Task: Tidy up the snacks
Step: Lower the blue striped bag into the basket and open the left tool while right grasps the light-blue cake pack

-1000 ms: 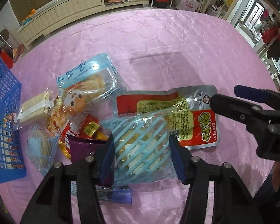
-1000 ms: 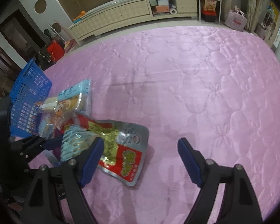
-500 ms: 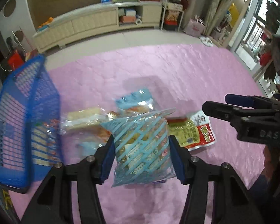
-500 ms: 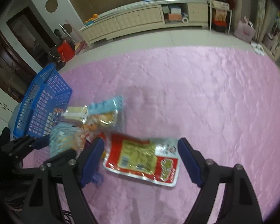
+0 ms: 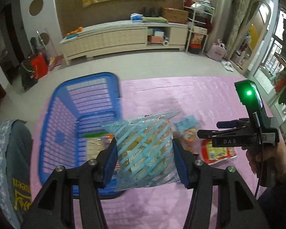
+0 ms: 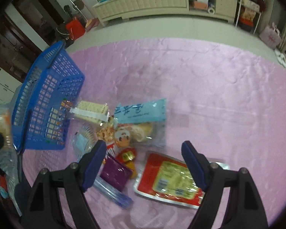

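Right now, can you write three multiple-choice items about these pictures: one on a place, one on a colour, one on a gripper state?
1. The red pouch lies
A. in the basket
B. on the pink cloth
C. in a gripper

2. The basket is
A. blue
B. green
C. white

3. The left gripper is
A. open and empty
B. out of view
C. shut on the striped bag

Answers: 1 B, the pouch lies flat on the cloth under the open right gripper. 2 A, its mesh walls are blue. 3 C, both pads press the striped bag.
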`<action>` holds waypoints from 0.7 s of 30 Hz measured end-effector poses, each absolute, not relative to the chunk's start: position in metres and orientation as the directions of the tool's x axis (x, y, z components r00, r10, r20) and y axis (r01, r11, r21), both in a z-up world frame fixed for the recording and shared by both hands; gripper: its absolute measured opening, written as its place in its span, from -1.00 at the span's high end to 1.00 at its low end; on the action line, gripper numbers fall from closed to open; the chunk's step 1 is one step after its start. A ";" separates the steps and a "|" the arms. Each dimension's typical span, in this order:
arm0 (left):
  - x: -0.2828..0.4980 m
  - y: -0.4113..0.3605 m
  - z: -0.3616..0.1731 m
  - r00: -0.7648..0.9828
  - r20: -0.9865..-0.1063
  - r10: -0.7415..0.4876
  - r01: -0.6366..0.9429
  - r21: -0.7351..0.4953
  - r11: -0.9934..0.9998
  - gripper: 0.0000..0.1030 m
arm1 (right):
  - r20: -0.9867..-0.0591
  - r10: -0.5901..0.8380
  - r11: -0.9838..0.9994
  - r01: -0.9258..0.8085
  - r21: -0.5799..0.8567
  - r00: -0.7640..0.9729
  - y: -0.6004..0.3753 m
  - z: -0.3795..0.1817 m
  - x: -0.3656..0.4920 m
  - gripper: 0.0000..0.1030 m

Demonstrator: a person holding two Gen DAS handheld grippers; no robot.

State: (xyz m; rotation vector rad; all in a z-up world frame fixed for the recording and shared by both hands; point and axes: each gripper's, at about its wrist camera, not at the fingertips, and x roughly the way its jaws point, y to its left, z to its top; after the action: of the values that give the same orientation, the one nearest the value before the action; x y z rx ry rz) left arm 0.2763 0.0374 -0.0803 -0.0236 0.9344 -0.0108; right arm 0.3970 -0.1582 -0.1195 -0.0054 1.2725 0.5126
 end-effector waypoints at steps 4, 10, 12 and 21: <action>0.282 0.058 -0.083 0.583 -0.812 0.029 -0.055 -0.004 0.998 -0.02 | -0.923 0.335 0.893 -0.376 0.246 0.192 -0.142 -0.127 0.399 -0.64; 0.290 0.100 -0.101 0.548 -0.834 0.058 -0.137 -0.022 0.990 -0.02 | -0.948 0.267 0.912 -0.362 0.191 0.171 -0.126 -0.144 0.414 -0.64; 0.290 0.105 -0.108 0.529 -0.847 0.054 -0.144 -0.027 0.989 -0.02 | -0.955 0.247 0.914 -0.367 0.173 0.164 -0.122 -0.149 0.416 -0.64; 0.299 0.122 -0.136 0.466 -0.883 0.051 -0.133 -0.012 0.991 -0.03 | -0.955 0.242 0.910 -0.382 0.163 0.170 -0.107 -0.162 0.421 -0.64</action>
State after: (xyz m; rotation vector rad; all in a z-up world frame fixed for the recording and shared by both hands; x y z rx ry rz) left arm 0.2990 0.1219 -0.1363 -0.0831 1.0807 0.1130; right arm 0.4208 -0.1068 -0.1616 -0.1246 1.3283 0.4452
